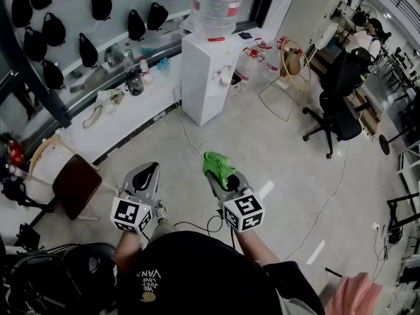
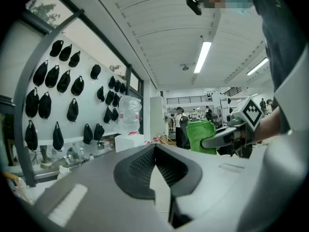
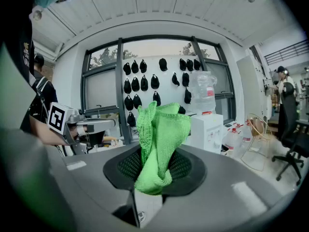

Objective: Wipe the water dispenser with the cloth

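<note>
A white water dispenser (image 1: pixel 209 71) with a clear bottle on top stands against the far counter; it also shows in the right gripper view as the dispenser (image 3: pixel 210 129) and in the left gripper view as the dispenser (image 2: pixel 130 140). My right gripper (image 1: pixel 220 169) is shut on a bright green cloth (image 1: pixel 218 165), bunched up between the jaws (image 3: pixel 157 149). My left gripper (image 1: pixel 146 174) is held beside it at the left, shut with nothing in it. Both grippers hover over the floor, well short of the dispenser. The green cloth (image 2: pixel 202 135) is visible from the left gripper too.
A long white counter (image 1: pixel 125 113) with bottles runs along the window wall hung with black caps (image 1: pixel 98 2). A brown chair (image 1: pixel 75 184) stands at left, a black office chair (image 1: pixel 338 107) at right. Water jugs (image 1: pixel 252 58) and a wire stand (image 1: pixel 285 77) sit right of the dispenser. A cable (image 1: pixel 190 140) crosses the floor.
</note>
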